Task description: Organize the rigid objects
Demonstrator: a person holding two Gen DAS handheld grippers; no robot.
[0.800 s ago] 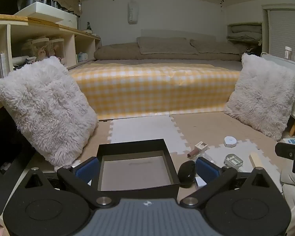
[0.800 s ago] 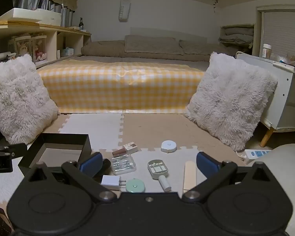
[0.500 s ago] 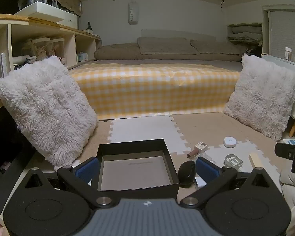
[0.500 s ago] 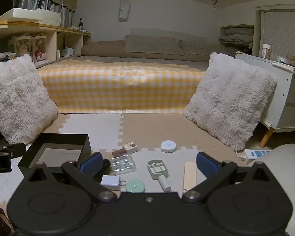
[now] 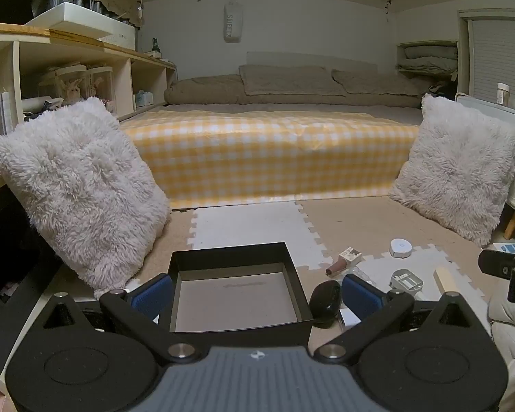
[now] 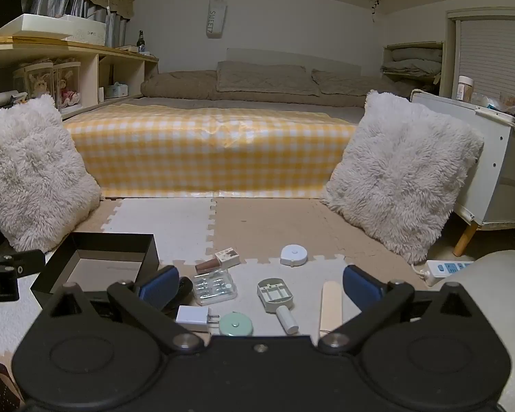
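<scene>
Two grippers hang over the floor mat, jaws spread wide and empty — our left gripper (image 5: 255,292) frames the black box (image 5: 237,324), our right gripper (image 6: 259,286) the scattered bits. From the green tape measure (image 6: 236,324), the clear case (image 6: 214,286) lies at eleven o'clock — the white charger (image 6: 193,318) at nine.

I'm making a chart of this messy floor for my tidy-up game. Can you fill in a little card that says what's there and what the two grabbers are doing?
place: foam floor mat in front of a bed
container: black box, open, nothing in it
things to sort: white charger, green round case, clear case, wooden stick, white round tape
left gripper: open, holding nothing, black box between its fingers
right gripper: open, holding nothing, above the small things
sorted so far: nothing
</scene>
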